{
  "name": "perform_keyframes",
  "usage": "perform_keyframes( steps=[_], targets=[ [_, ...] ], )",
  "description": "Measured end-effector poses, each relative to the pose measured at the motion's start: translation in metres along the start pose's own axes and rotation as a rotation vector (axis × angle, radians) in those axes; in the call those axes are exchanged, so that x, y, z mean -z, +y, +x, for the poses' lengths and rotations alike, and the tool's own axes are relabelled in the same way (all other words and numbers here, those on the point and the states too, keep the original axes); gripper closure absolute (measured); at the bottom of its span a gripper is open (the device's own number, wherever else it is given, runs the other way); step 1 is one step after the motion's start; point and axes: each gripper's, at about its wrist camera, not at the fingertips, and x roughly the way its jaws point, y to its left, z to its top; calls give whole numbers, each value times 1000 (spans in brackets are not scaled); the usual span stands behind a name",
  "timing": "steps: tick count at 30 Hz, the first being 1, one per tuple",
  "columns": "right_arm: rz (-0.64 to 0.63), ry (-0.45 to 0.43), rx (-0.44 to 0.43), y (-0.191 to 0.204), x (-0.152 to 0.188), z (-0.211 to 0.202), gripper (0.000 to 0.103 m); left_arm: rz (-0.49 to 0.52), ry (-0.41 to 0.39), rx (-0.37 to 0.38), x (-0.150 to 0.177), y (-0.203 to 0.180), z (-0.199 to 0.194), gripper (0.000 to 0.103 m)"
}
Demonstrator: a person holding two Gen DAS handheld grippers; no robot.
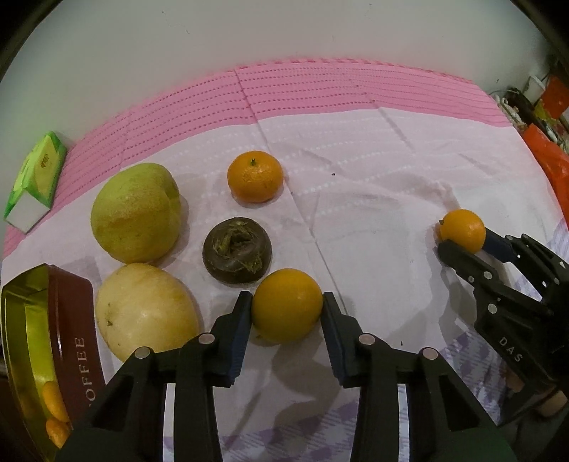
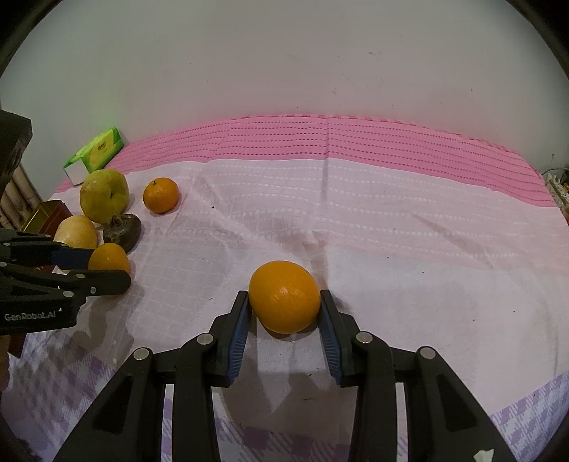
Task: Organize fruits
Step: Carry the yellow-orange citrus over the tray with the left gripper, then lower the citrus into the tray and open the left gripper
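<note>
Both views are evenly and rather dimly lit with a warm cast, and the white wall [image 1: 320, 32] reads grey. Soft shadows fall toward the camera beneath the orange [image 2: 283, 296] and on the cloth [image 2: 391, 248] around it. Fisheye bending curves the cloth's far edge, and the corners are black. Small highlights sit on the orange; focus is sharp throughout.

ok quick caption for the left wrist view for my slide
Left tool shut on an orange beside the coffee tin, while the right tool grips another orange.
</note>
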Motion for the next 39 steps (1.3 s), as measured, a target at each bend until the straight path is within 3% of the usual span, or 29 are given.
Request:
perform_keyframes(
  steps=[7,15,23,31,39],
  targets=[
    [-3,1,3,0,0,0,67,-15,-20,8,8,5,-21,63],
    [-19,6,22,3,-1,1,67,-98,-73,-5,25,30,-65,63],
    [-44,11,54,9,-1,3,67,-185,-107,-87,56,79,-98,63],
    [-52,12,68,11,-1,3,67,-309,-94,-143,92,137,-106,63],
    [-57,12,74,14,0,4,68,-369,-63,-177,122,165,-105,63]
  ],
)
